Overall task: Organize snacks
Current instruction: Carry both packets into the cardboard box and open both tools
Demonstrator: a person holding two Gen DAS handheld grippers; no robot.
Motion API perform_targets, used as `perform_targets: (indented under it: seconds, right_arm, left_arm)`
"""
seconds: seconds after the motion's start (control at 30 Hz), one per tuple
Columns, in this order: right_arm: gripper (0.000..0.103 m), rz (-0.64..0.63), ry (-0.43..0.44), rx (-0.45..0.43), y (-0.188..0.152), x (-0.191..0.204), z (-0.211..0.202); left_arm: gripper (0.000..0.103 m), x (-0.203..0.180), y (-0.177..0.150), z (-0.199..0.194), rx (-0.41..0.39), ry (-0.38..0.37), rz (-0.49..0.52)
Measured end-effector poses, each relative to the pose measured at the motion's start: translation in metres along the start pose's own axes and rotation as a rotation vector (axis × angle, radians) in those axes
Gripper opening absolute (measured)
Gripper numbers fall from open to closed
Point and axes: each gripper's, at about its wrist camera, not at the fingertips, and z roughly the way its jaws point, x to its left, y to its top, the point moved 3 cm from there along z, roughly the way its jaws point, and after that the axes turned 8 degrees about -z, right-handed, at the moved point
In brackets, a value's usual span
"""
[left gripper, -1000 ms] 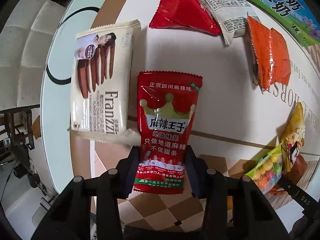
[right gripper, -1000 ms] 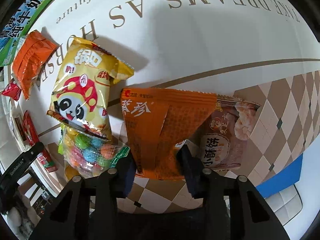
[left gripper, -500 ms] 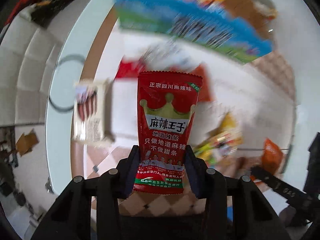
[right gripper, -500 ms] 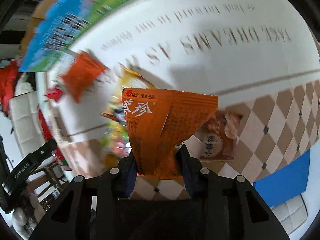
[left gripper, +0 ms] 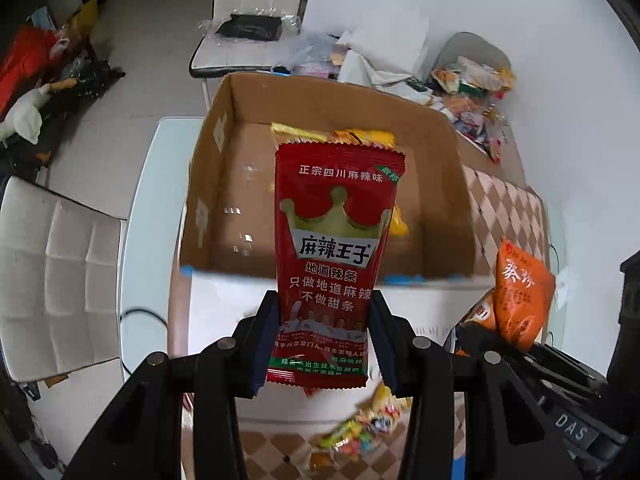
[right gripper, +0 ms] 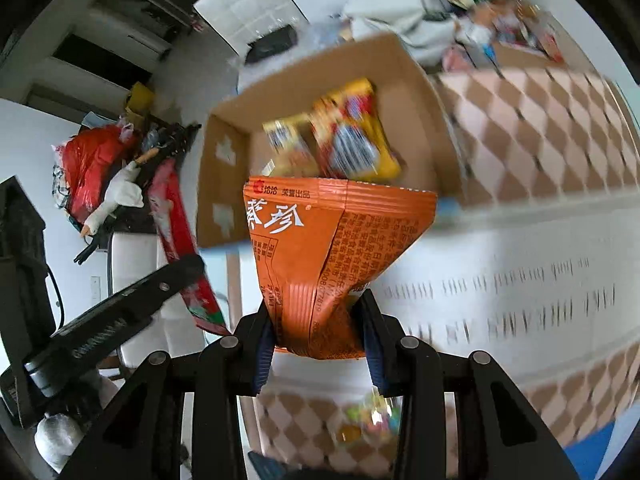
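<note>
Over the desk, just short of the open cardboard box, both grippers are carrying snacks. The left gripper is clamping the bottom end of a red spicy-strip packet, so its long axis is running straight out from the jaws toward the box. The right gripper is pinching an orange snack bag by its crumpled lower end, wide top fanning out ahead. In both views the box is sitting straight ahead and below the packets, with yellow snack packs already lying inside. Neither hand looks clearly closer to me; the orange bag is showing up off to the right of the left gripper. Looks like the drop is next, once they're past the near wall.
</note>
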Motion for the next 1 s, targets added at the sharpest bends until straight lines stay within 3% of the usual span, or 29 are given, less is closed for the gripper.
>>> perform_targets:
  seconds: [0.17, 0.37, 0.67, 1.0]
  right_arm:
    - [0.041, -0.022, -0.034, 0.029, 0.065, 0.014, 0.047]
    - [0.041, -0.043, -0.046, 0.108, 0.101, 0.014, 0.118]
    - [0.041, -0.088, -0.084, 0.229, 0.101, 0.003, 0.198]
    - [0.043, -0.101, -0.066, 0.308, 0.097, -0.003, 0.230]
  left_arm:
    - [0.041, 0.013, 0.048, 0.046, 0.111, 0.026, -0.050]
    - [0.041, 0.026, 0.077, 0.104, 0.238, 0.065, -0.073]
    - [0.041, 0.034, 0.080, 0.159, 0.369, 0.106, -0.085]
    - [0.044, 0.038, 0.072, 0.175, 0.433, 0.121, -0.086]
